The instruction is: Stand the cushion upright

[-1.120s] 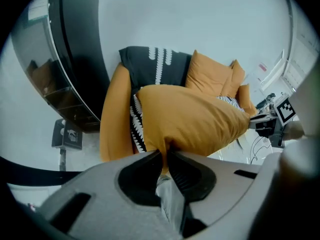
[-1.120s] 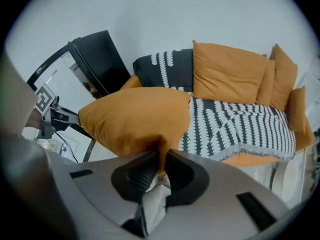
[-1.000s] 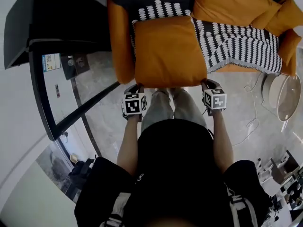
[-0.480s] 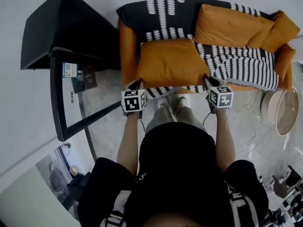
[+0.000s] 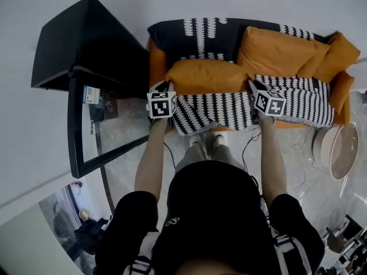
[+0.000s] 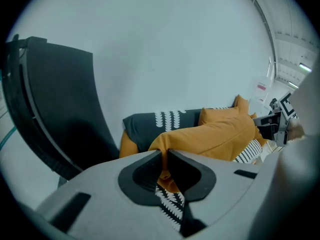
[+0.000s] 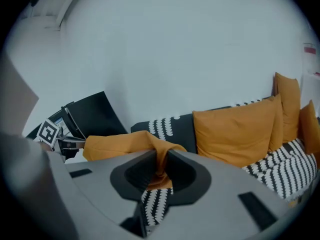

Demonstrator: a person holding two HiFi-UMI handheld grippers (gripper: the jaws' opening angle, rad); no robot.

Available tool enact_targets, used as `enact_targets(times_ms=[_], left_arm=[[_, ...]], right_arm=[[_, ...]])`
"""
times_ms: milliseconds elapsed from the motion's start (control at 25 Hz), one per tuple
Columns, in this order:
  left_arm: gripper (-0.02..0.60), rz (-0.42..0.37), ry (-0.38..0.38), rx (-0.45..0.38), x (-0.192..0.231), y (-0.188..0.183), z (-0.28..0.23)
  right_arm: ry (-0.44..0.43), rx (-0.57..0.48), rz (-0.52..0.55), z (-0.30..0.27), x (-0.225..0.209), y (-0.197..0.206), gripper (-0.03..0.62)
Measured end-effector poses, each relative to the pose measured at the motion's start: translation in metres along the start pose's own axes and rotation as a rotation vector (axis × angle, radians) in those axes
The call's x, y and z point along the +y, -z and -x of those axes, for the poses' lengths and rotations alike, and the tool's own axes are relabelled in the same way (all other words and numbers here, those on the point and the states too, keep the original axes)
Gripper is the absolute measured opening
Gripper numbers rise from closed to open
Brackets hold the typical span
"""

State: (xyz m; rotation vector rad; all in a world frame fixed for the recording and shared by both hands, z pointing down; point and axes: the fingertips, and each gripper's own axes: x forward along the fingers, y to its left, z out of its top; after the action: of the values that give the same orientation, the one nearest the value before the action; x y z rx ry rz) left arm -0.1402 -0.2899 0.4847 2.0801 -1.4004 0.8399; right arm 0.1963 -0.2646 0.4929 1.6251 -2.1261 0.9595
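firmly pinched, the cushion (image 5: 206, 76) spans left tool (image 6: 164, 158) to right tool (image 7: 161, 161).

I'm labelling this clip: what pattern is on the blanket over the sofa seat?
The blanket is black with rows of white marks, clearest in the head view.

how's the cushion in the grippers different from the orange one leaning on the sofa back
The held cushion is pinched at two corners by the left gripper and right gripper; the leaning cushion is untouched. The held cushion sags and creases between the grips; the leaning cushion stands smooth and upright. Both are plain orange.
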Motion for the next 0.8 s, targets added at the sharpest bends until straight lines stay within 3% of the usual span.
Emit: enact_targets(times_ms=[440,800], left_arm=[[0.044,-0.086,-0.049,-0.015,0.044,-0.085,-0.071],[0.044,-0.067,-0.09,-0.063,0.082,-0.139,-0.126]], right_arm=[[0.027,-0.05,0.067,-0.084,-0.007,-0.096,0.048],[0.091,-0.066,0.13,-0.139,-0.01,-0.155,0.069]])
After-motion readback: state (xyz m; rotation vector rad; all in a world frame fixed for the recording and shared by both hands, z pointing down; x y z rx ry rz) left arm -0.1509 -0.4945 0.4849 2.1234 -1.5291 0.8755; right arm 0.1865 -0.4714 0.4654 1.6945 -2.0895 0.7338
